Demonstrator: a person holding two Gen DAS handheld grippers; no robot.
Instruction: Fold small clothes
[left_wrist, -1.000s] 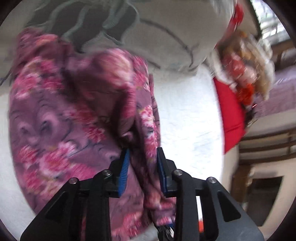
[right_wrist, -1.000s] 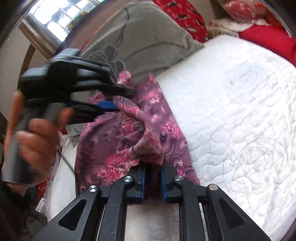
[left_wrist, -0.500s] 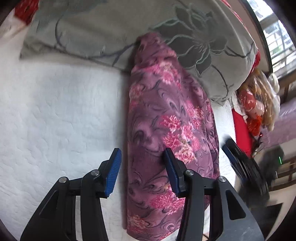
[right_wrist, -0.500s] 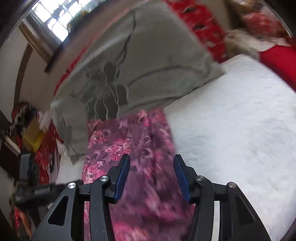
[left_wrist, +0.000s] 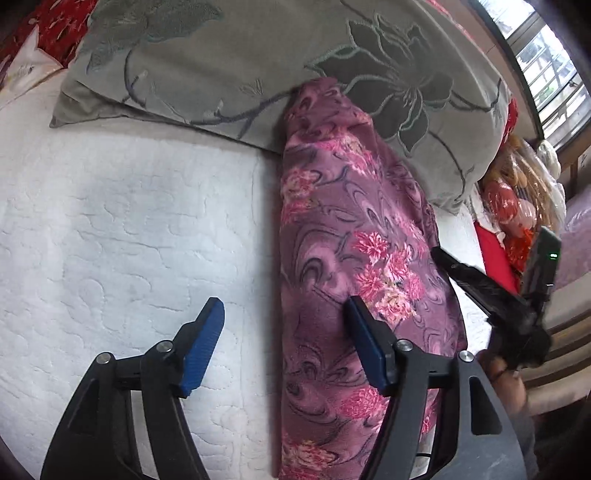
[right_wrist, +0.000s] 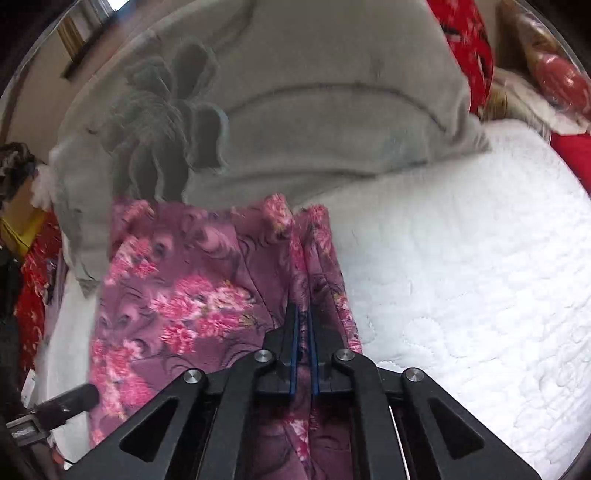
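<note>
A purple garment with pink flowers (left_wrist: 347, 258) lies folded into a long strip on the white quilted bed, its far end against a grey pillow. My left gripper (left_wrist: 284, 314) is open above the strip's left edge, touching nothing. The other gripper shows at the right of the left wrist view (left_wrist: 491, 291). In the right wrist view my right gripper (right_wrist: 303, 325) is shut on a fold at the right edge of the garment (right_wrist: 192, 295).
The grey flower-embroidered pillow (left_wrist: 258, 59) lies across the far side, also in the right wrist view (right_wrist: 295, 92). White quilted mattress (left_wrist: 110, 221) spreads left of the garment and right of it (right_wrist: 461, 258). Red fabrics and bagged items (left_wrist: 513, 199) sit beyond the bed's edge.
Both grippers let go of the garment and it settled as a long folded strip. The left gripper has opened wider and backed off; the right gripper has closed again on the garment's edge.
</note>
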